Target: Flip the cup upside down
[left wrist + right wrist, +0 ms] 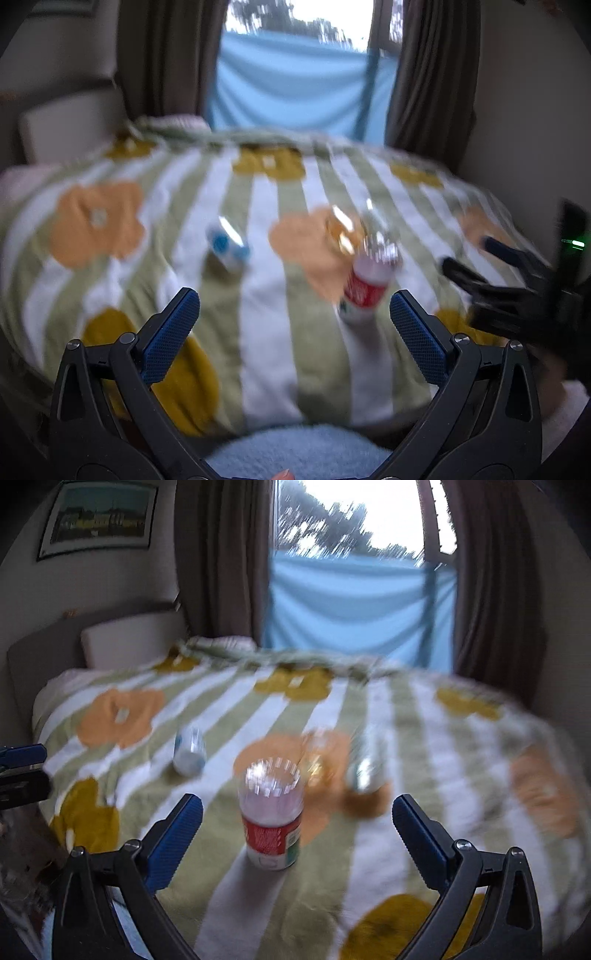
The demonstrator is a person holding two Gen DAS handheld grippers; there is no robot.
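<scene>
The right hand-held gripper (297,816) hangs low over the bed with its blue-padded fingers (173,843) spread wide apart and nothing between them; just ahead of it, a little left of the middle of the gap, stands the cup (272,814), a clear plastic one with a red label round its lower half, upright on its base with the open mouth facing up; it sits on the bedspread (424,738), a striped green and white cover printed with orange and mustard flowers. The left hand-held gripper (294,332) is likewise held open, its jaws well apart and empty, and from its side the same cup (365,286) shows ahead and to the right, nearer the right finger than the left; the right tool itself appears as a dark shape at the far right edge (517,291), with a small green light glowing on it. Beyond the cup lie more clear things, all smeared by motion: a small bottle with a blue and white label (189,755) off to the left, well apart from the cup; something amber-tinted (321,757) just behind it, perhaps a glass, though the blur makes that hard to call; and another clear vessel (365,771) beside that on the right. A pale pillow (129,642) rests at the head of the bed; brown curtains (225,557) frame a window hung with a light blue cloth (354,602); a framed picture (99,517) hangs on the wall at upper left.
</scene>
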